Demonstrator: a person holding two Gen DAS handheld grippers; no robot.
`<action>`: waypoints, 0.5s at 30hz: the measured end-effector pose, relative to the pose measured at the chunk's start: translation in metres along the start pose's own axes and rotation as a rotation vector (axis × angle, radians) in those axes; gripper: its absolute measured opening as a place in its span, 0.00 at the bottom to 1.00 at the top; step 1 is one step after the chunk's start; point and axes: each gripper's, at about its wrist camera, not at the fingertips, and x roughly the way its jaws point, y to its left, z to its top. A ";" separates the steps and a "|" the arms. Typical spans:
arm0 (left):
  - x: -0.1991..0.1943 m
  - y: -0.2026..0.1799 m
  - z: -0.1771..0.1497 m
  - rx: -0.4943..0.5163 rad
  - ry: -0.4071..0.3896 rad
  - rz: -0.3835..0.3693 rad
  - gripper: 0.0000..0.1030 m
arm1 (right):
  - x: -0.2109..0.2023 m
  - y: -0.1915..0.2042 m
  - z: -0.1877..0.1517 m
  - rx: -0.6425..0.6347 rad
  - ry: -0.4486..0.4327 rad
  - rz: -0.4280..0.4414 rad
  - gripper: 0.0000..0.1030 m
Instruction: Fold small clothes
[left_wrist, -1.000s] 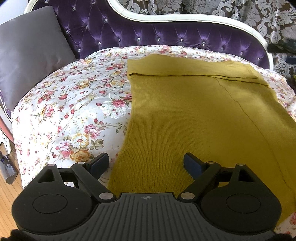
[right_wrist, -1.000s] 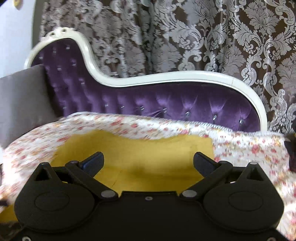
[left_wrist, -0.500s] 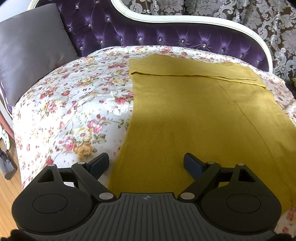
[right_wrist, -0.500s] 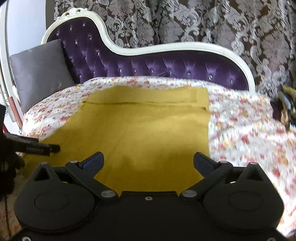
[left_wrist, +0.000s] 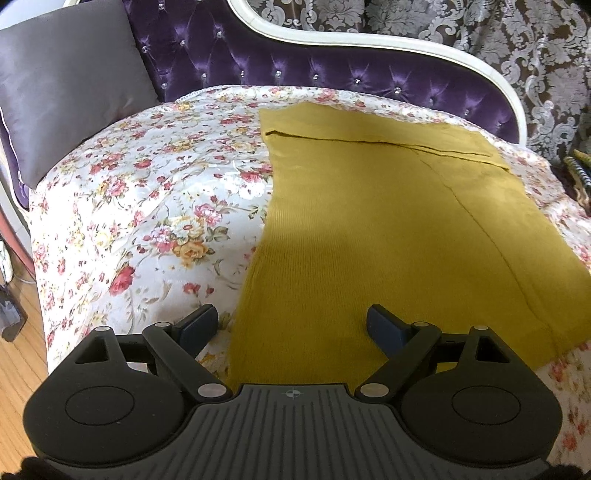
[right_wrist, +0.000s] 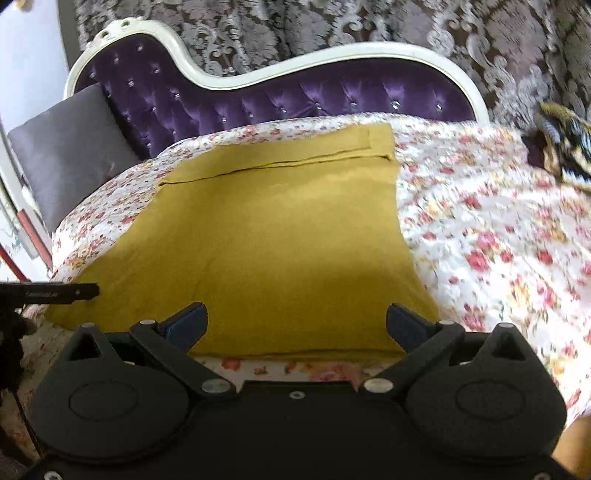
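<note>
A mustard-yellow knit garment (left_wrist: 376, 229) (right_wrist: 273, 236) lies flat on a floral bedspread (left_wrist: 140, 206) (right_wrist: 498, 229), with a folded band along its far edge. My left gripper (left_wrist: 291, 325) hovers open over the garment's near left corner, nothing between its fingers. My right gripper (right_wrist: 295, 325) hangs open above the garment's near edge, close to its right corner, and holds nothing. In the right wrist view the left gripper's finger (right_wrist: 59, 291) pokes in from the left, at the garment's left corner.
A purple tufted headboard (left_wrist: 332, 70) (right_wrist: 295, 96) with a white frame backs the bed. A grey cushion (left_wrist: 66, 81) (right_wrist: 70, 147) leans at the far left. Patterned fabric (right_wrist: 565, 144) lies at the far right. Wooden floor (left_wrist: 14, 354) shows at lower left.
The right gripper has swung down from facing the headboard to look over the garment, and has neared its front edge. The left gripper drifted slightly along the garment's left side.
</note>
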 end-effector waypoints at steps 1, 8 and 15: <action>-0.001 0.001 0.000 0.003 0.002 -0.004 0.86 | 0.000 -0.002 -0.001 0.012 0.001 -0.006 1.00; -0.002 0.003 -0.002 0.023 0.003 -0.023 0.86 | 0.001 -0.024 0.001 0.079 -0.014 -0.093 1.00; -0.002 0.003 -0.003 0.033 -0.003 -0.040 0.84 | 0.007 -0.053 -0.001 0.198 0.013 -0.073 1.00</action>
